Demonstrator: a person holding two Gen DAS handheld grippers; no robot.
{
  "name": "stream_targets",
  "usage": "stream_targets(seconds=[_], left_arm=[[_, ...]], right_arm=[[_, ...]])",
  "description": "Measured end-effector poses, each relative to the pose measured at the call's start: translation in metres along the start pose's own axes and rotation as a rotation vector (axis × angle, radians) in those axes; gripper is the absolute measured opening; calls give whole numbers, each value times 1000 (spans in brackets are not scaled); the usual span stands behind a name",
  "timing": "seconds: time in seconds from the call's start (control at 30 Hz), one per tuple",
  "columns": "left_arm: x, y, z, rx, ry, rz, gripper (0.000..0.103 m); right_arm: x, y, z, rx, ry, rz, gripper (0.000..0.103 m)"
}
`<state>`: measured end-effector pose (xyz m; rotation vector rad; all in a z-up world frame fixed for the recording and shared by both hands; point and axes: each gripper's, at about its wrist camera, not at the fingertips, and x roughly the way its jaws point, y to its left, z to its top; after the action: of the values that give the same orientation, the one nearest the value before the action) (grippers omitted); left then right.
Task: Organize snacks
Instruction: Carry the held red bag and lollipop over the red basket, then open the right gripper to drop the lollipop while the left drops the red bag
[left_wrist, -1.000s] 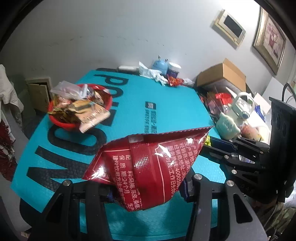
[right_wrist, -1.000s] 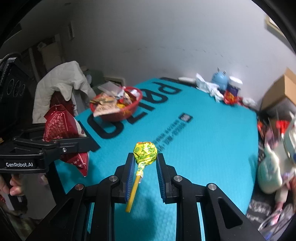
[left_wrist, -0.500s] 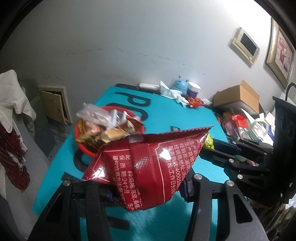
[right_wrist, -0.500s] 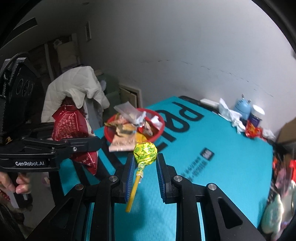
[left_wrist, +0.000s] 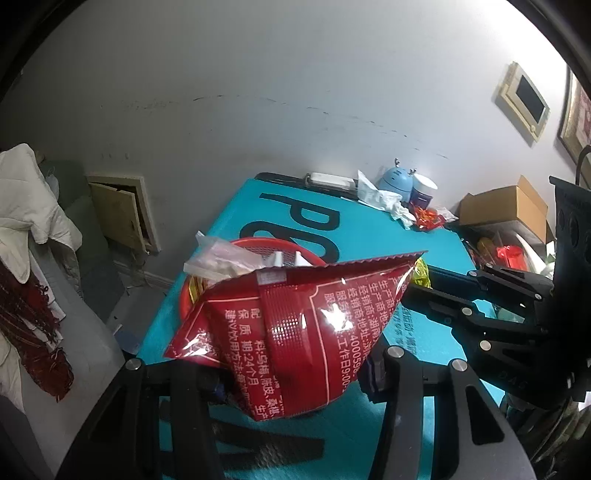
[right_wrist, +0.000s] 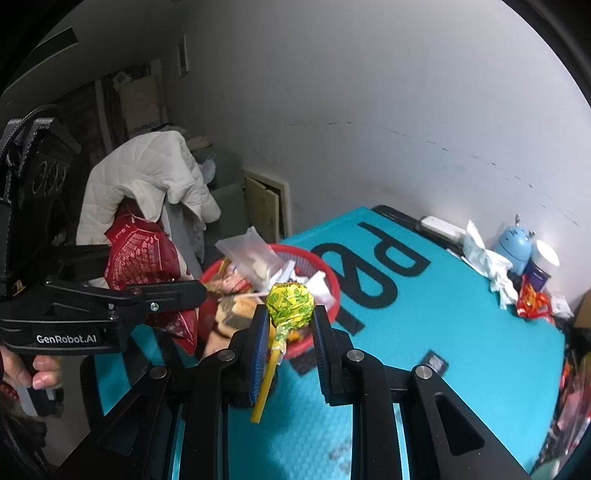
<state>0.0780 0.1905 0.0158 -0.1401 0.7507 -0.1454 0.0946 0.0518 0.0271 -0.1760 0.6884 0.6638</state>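
My left gripper (left_wrist: 295, 373) is shut on a red snack bag (left_wrist: 295, 325) with white Chinese print, held in the air just in front of a red basket (left_wrist: 258, 243) full of snacks. My right gripper (right_wrist: 290, 321) is shut on a lollipop (right_wrist: 290, 304) in a yellow-green wrapper, its yellow stick hanging down. It hovers over the near rim of the red basket (right_wrist: 328, 273). In the right wrist view the left gripper (right_wrist: 155, 295) with the red bag (right_wrist: 144, 254) is at the left, close to the basket.
The basket stands near the left edge of a teal mat (right_wrist: 461, 332) with black letters. At the table's back are tissues (left_wrist: 384, 199), a blue gadget (left_wrist: 395, 181) and a jar. A cardboard box (left_wrist: 506, 206) and clutter lie right. A chair with a white jacket (right_wrist: 147, 177) stands left.
Both grippers moved left and forward toward the red basket, which now sits directly behind the bag and under the lollipop. Both holds are unchanged.
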Motion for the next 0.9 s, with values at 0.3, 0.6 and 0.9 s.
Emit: stream_targets(seconds=[0.3, 0.6, 0.9], left_arm=[[33, 20, 13, -1, 38, 36, 50], [67, 36, 12, -8, 105, 84, 50], [75, 43, 10, -11, 107, 119, 50]], right_arm=[[33, -1, 18, -17, 3, 13, 23], [67, 0, 16, -17, 58, 26, 23], [88, -2, 14, -12, 99, 26, 23]])
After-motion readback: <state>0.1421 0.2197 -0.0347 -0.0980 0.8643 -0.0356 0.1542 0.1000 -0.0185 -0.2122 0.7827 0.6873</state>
